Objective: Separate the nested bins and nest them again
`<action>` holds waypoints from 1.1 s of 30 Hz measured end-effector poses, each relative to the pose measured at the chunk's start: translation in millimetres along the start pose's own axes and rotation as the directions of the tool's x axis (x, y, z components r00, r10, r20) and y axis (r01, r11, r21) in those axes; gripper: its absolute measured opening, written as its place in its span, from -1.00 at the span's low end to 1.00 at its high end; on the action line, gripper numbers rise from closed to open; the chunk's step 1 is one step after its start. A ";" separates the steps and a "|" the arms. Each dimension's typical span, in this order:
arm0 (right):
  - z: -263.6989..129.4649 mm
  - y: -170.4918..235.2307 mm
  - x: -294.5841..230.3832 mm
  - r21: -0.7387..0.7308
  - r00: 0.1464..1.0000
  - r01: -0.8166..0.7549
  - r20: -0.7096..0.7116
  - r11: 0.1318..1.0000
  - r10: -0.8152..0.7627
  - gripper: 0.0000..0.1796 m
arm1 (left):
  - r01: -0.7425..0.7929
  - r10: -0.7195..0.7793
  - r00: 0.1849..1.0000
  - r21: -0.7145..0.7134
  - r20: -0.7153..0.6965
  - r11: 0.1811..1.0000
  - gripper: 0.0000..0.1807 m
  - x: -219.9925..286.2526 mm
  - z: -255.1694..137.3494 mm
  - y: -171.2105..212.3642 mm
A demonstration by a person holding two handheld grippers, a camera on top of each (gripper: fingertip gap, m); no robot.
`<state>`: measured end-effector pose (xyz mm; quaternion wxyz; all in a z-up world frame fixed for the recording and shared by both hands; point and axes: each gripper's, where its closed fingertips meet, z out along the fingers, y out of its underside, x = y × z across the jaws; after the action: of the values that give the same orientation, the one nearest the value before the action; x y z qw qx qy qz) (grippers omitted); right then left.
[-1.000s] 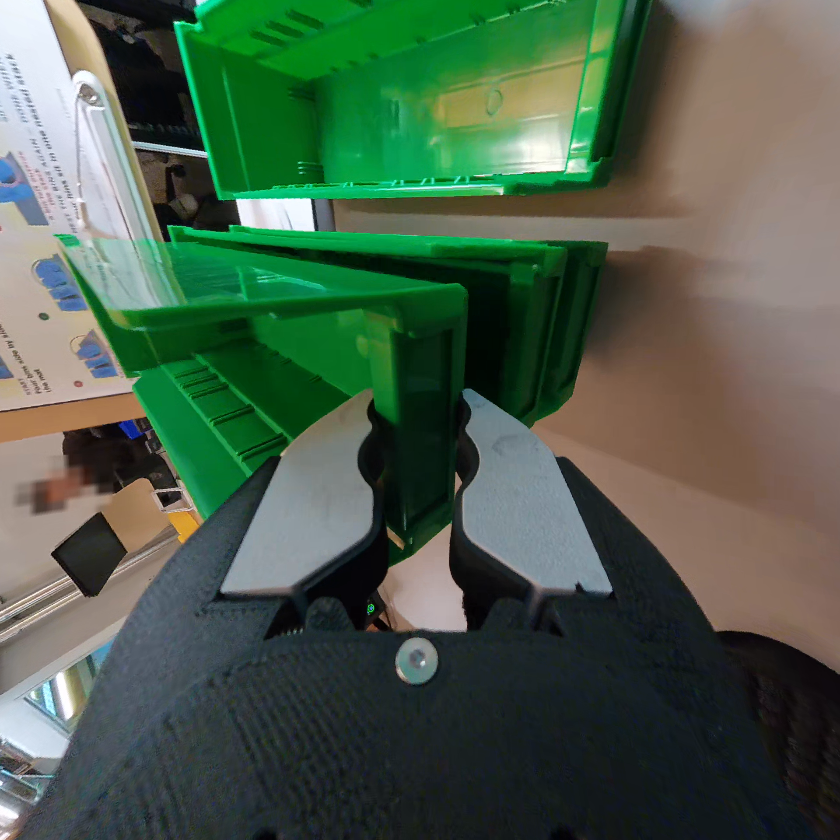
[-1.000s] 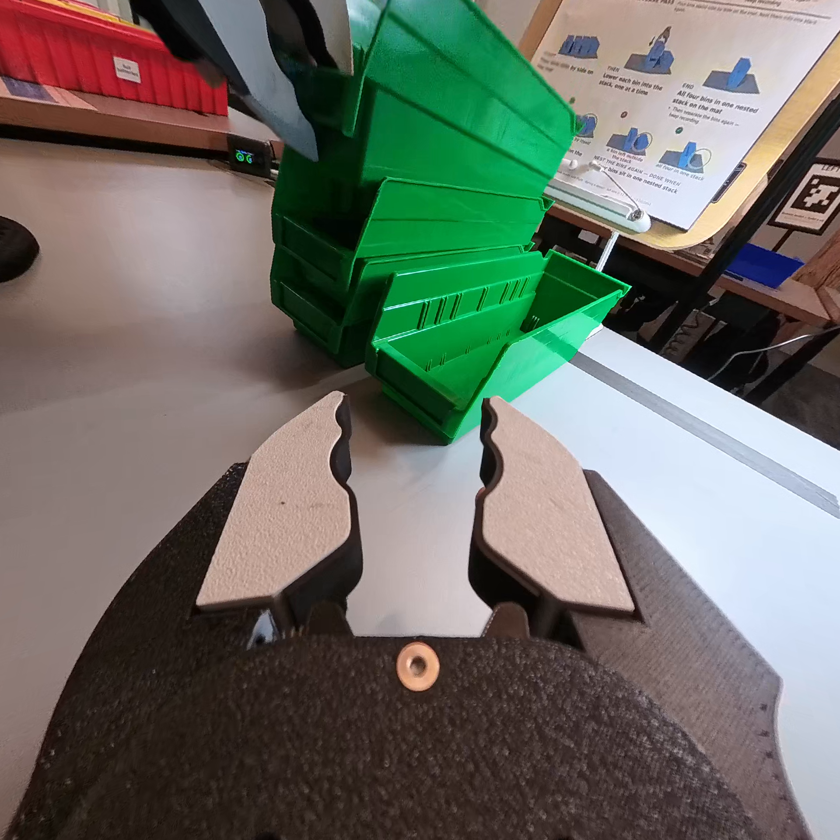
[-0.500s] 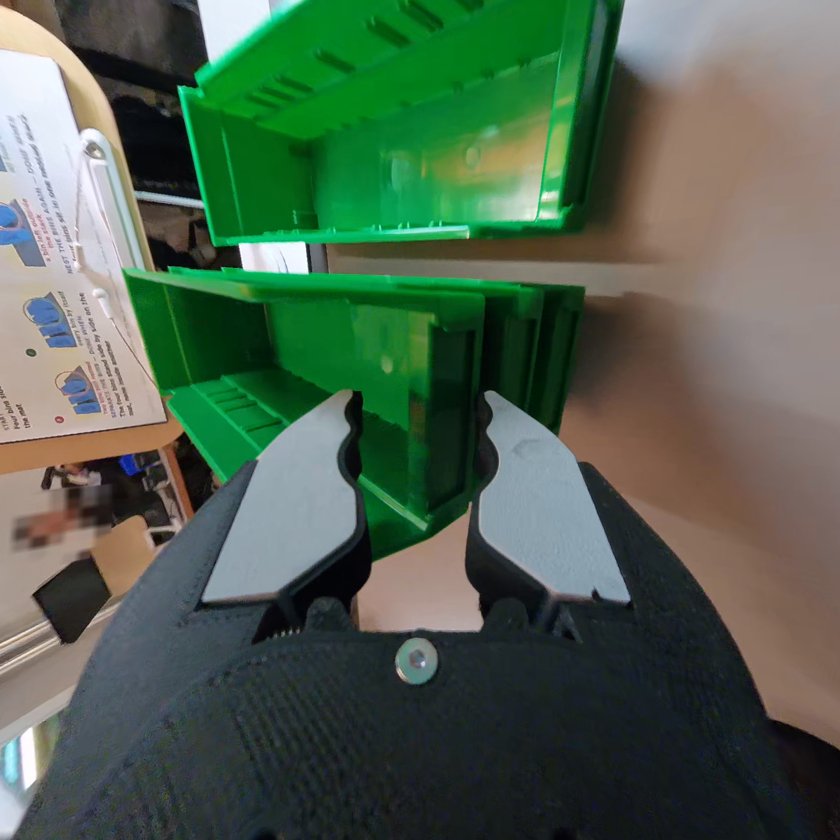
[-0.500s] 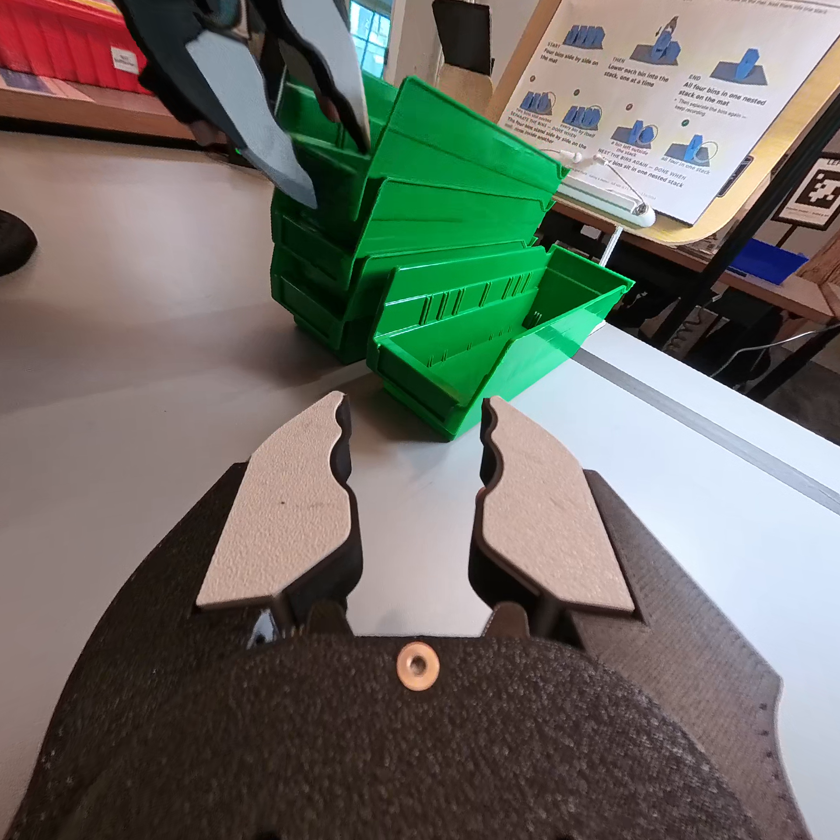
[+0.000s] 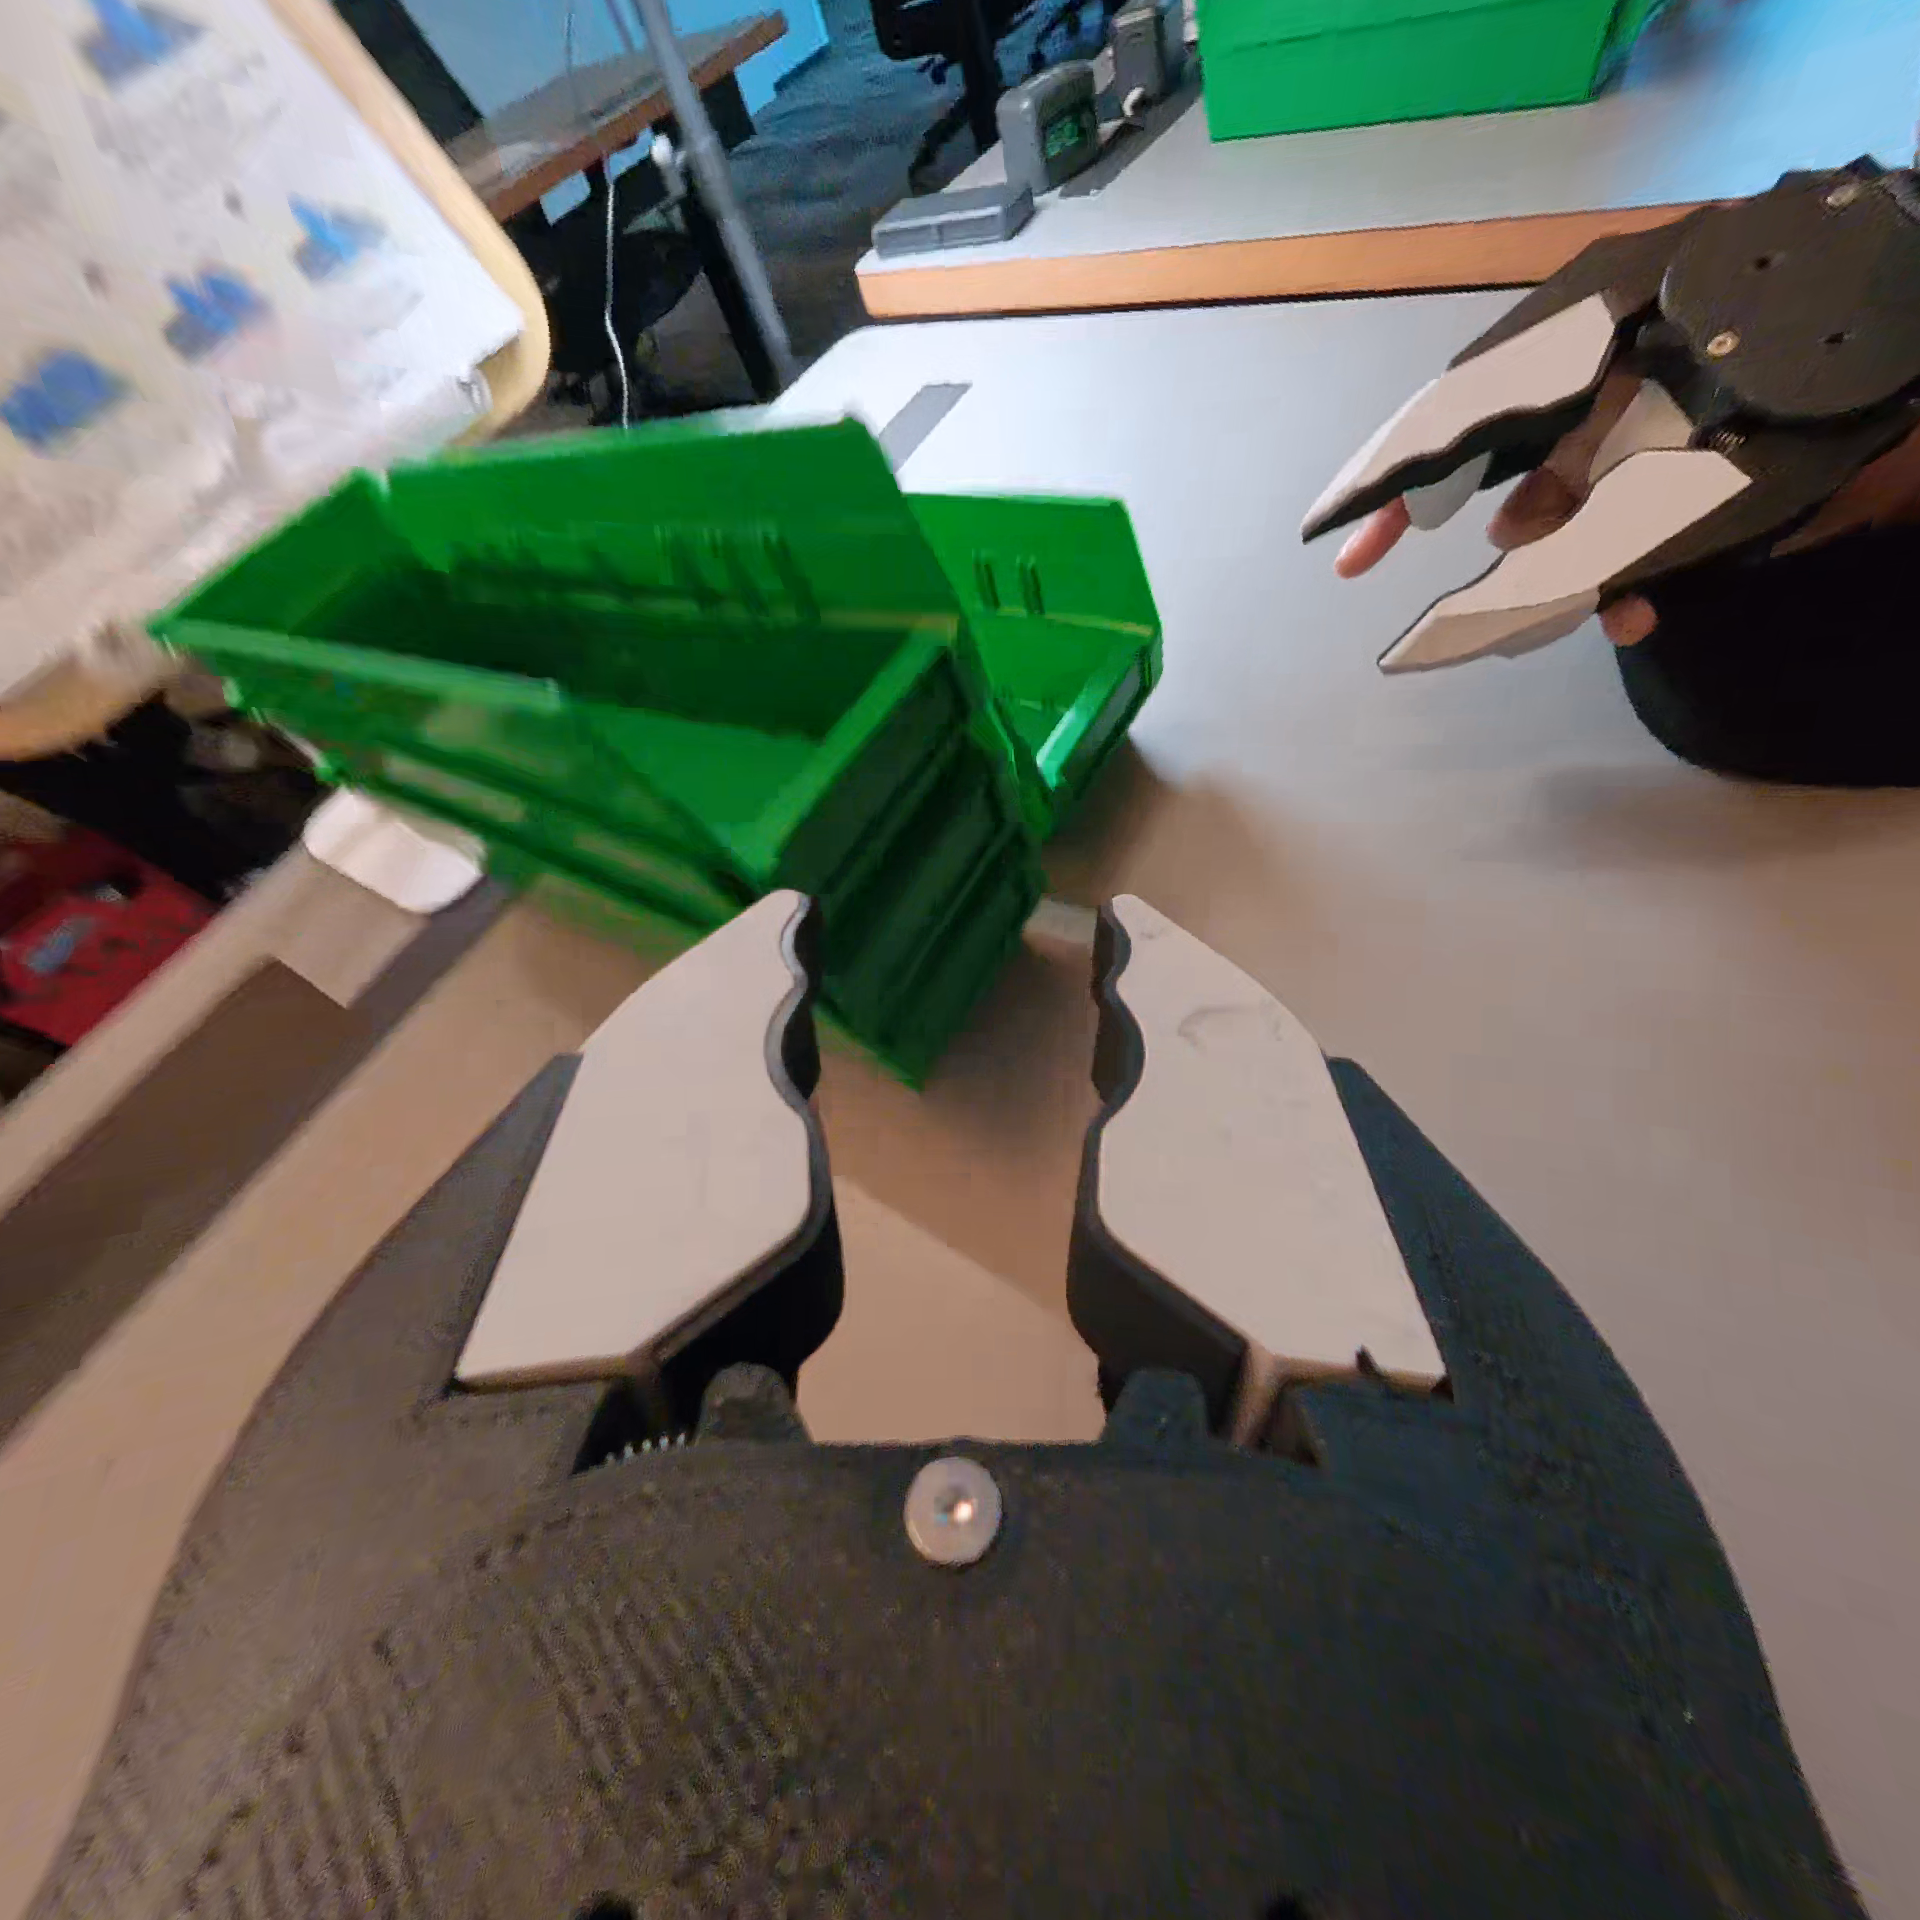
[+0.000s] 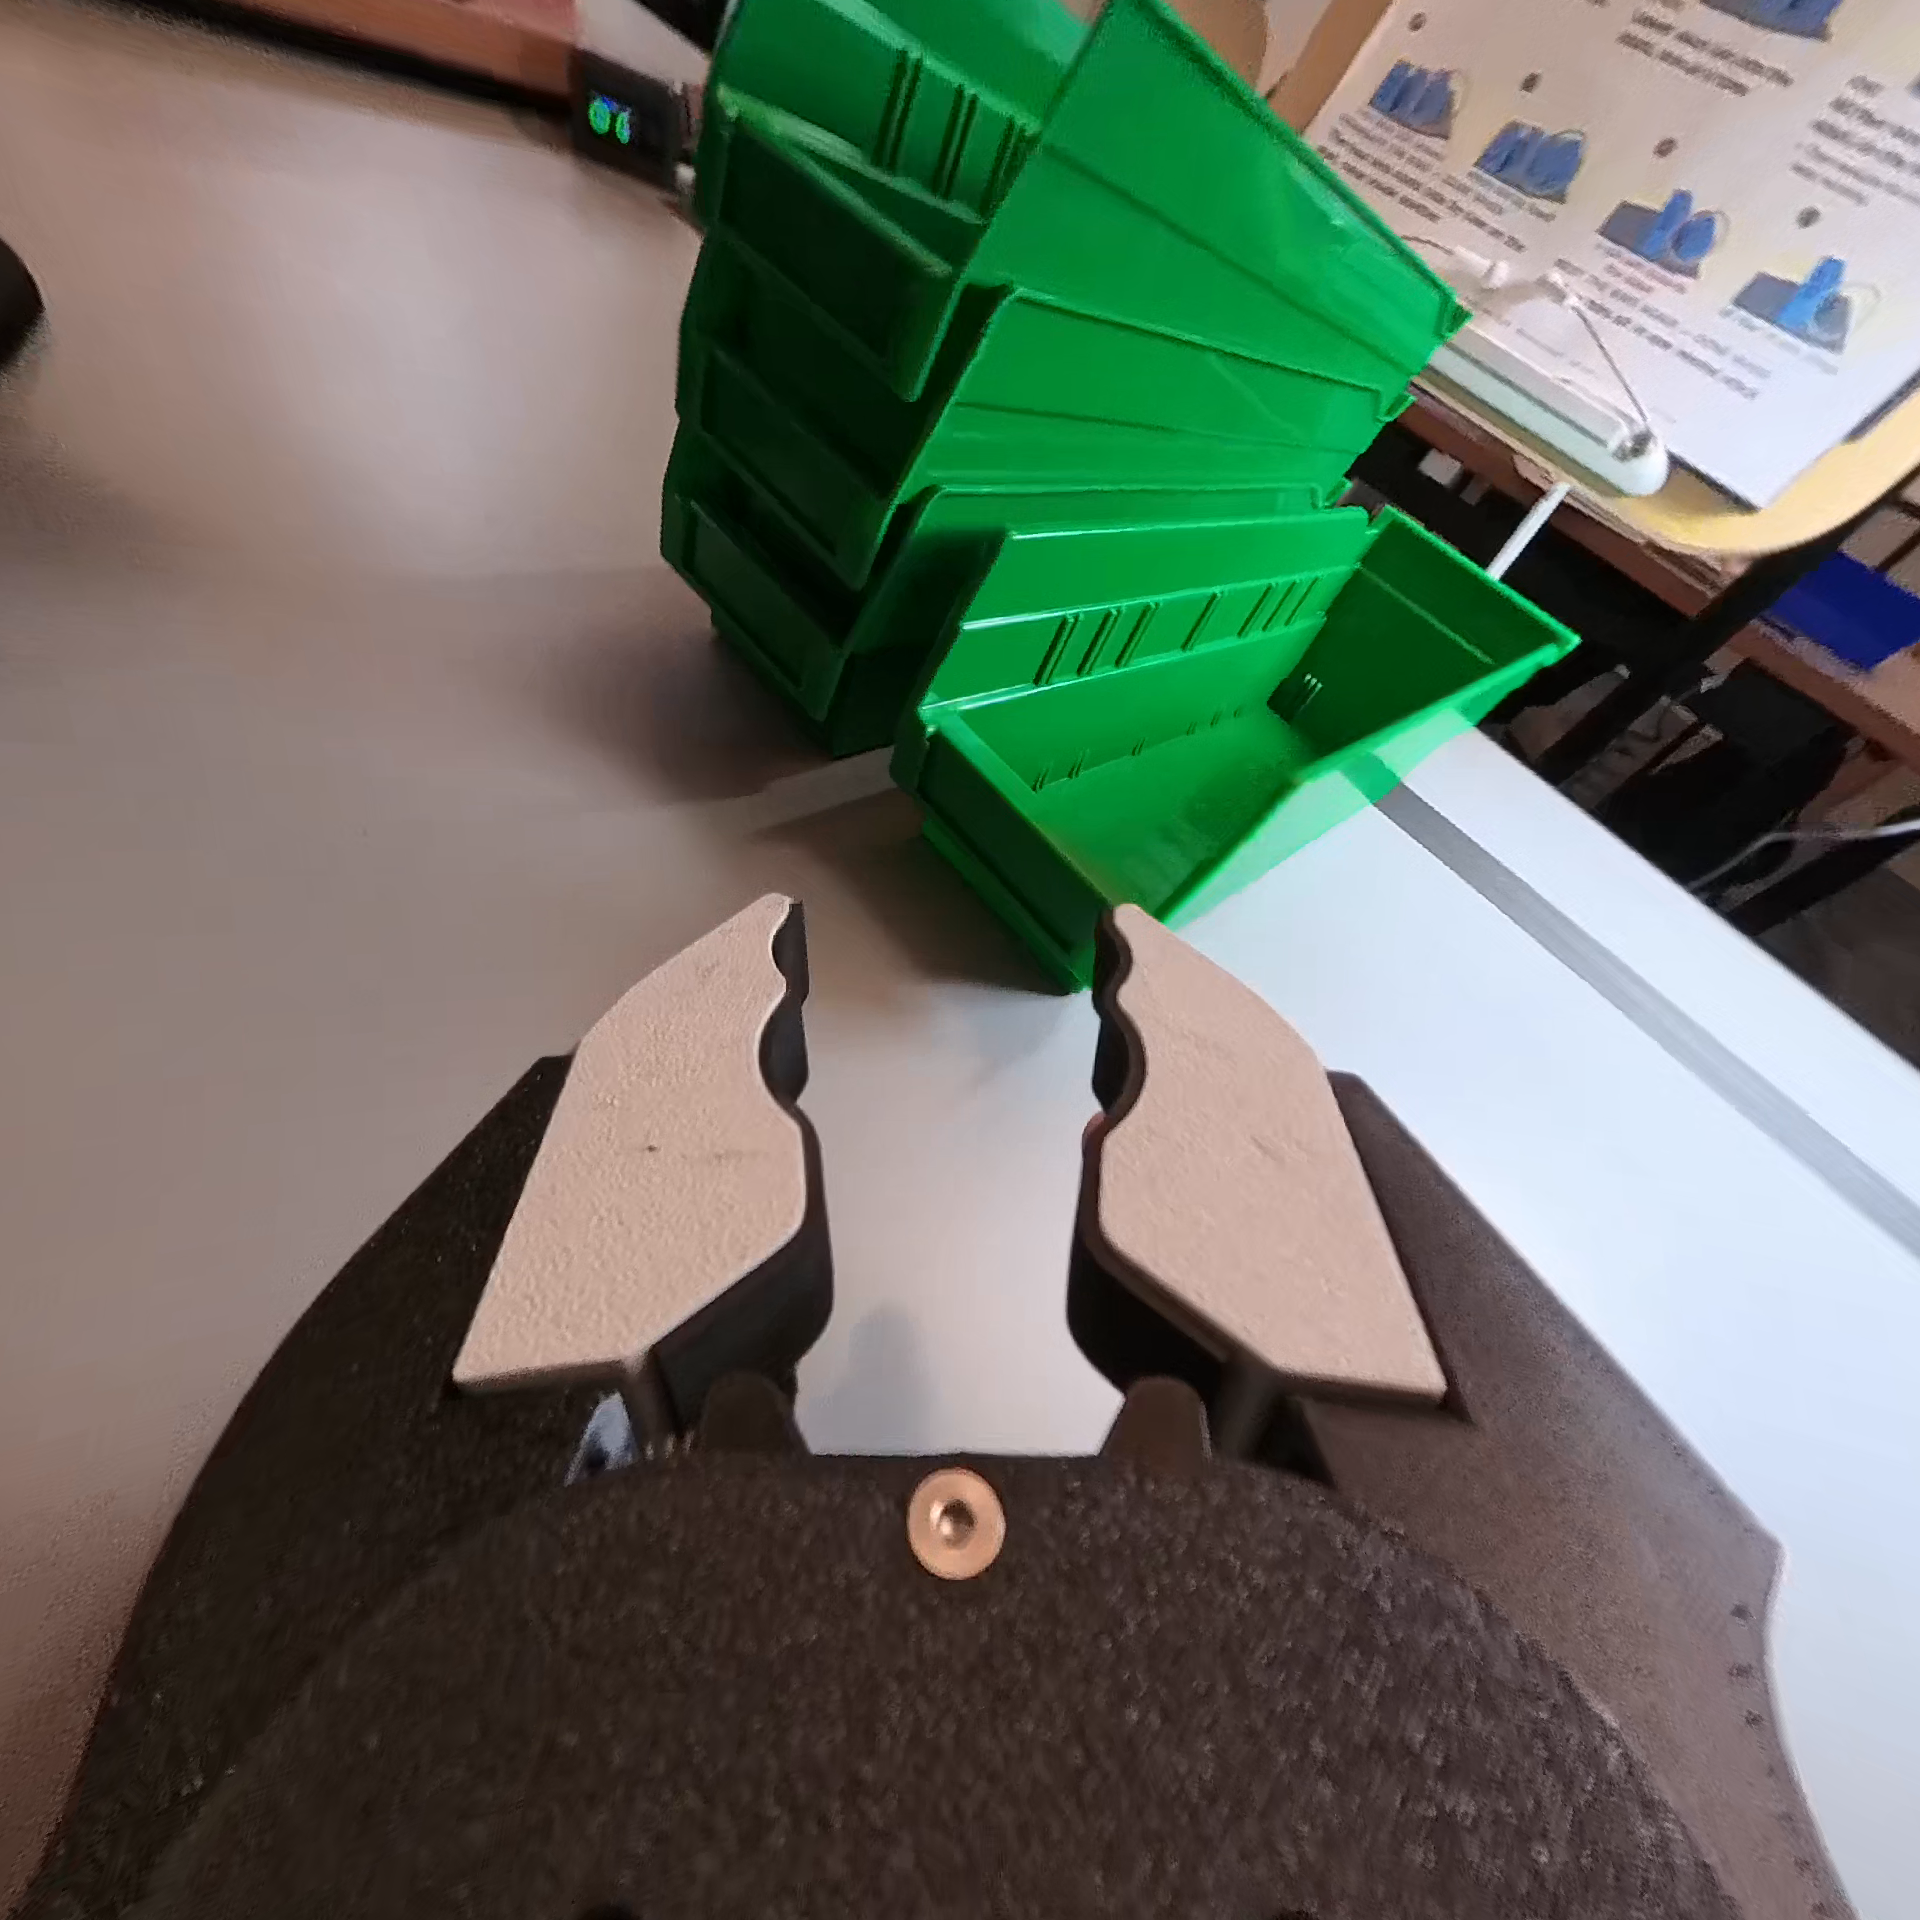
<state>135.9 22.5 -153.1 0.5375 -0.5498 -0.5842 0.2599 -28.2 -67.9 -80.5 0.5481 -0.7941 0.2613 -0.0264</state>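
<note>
Green plastic fills the middle of both your views: a stack of nested bins (image 6: 935, 436) stands on the pale tabletop (image 6: 312, 623), and a single bin (image 6: 1195, 790) sits on the table just beside it, on the stack's right as your right wrist camera sees it. The stack holds several bins; its topmost one sits tilted rather than level with the rest. The single bin lies open side up, with its ribbed inner wall showing.

Your left gripper (image 5: 951, 935) is empty, its two fingers spread apart, with the near corner of the stack (image 5: 727, 727) showing just beyond the tips and nothing touching the pads. Your right gripper (image 6: 948, 940) is likewise spread and empty, held low over the table, with the near corner of the single bin just past its fingertips; whether the right finger touches that corner you cannot tell.

From the left wrist camera, your right gripper (image 5: 1455, 561) shows at the far right, well apart from the bins (image 5: 1049, 644). An illustrated instruction board (image 6: 1662, 208) stands behind the stack, at the table's far edge, and another green bin (image 5: 1403, 62) rests on a farther table.
</note>
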 end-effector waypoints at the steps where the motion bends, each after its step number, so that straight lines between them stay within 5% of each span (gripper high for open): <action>1: 4.2 -1.8 -2.7 -0.014 0.999 0.040 0.003 0.999 -0.040 -0.42 | 0.040 -0.040 0.999 0.003 -0.006 0.999 -0.44 0.8 -1.9 14.7; 7: 46.3 -6.3 -16.2 -0.173 0.939 0.341 0.115 0.924 -0.325 -0.39 | 0.247 -0.247 0.969 0.070 -0.012 0.967 -0.43 -9.7 -4.4 71.6; 12: 90.2 3.8 2.3 -0.321 0.799 0.599 0.180 0.733 -0.574 -0.38 | 0.373 -0.383 0.924 0.203 0.013 0.905 -0.44 -33.1 -8.6 84.1; 19: 115.4 46.7 24.6 -0.540 0.725 0.674 0.352 0.504 -0.592 -0.46 | 0.327 -0.335 0.942 0.204 0.004 0.923 -0.36 -20.8 -18.5 83.1; 21: 116.5 51.1 20.6 -0.518 0.727 0.679 0.379 0.519 -0.573 -0.66 | 0.303 -0.310 0.951 0.206 0.003 0.930 -0.34 -16.0 -19.3 80.0; 28: 79.1 41.9 7.9 -0.497 0.742 0.668 0.383 0.554 -0.551 -0.70 | 0.247 -0.251 0.968 0.161 0.008 0.956 -0.32 -4.3 -12.0 86.0; 33: 38.2 -7.2 15.8 -0.492 0.740 0.668 0.362 0.559 -0.567 -0.69 | 0.235 -0.240 0.970 0.114 0.038 0.965 -0.30 -3.3 -4.0 94.0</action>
<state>101.2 46.1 -152.2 0.3447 -0.4250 -0.8312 -0.0981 -68.6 -94.6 -161.1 0.5897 -0.7892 0.1483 -0.0857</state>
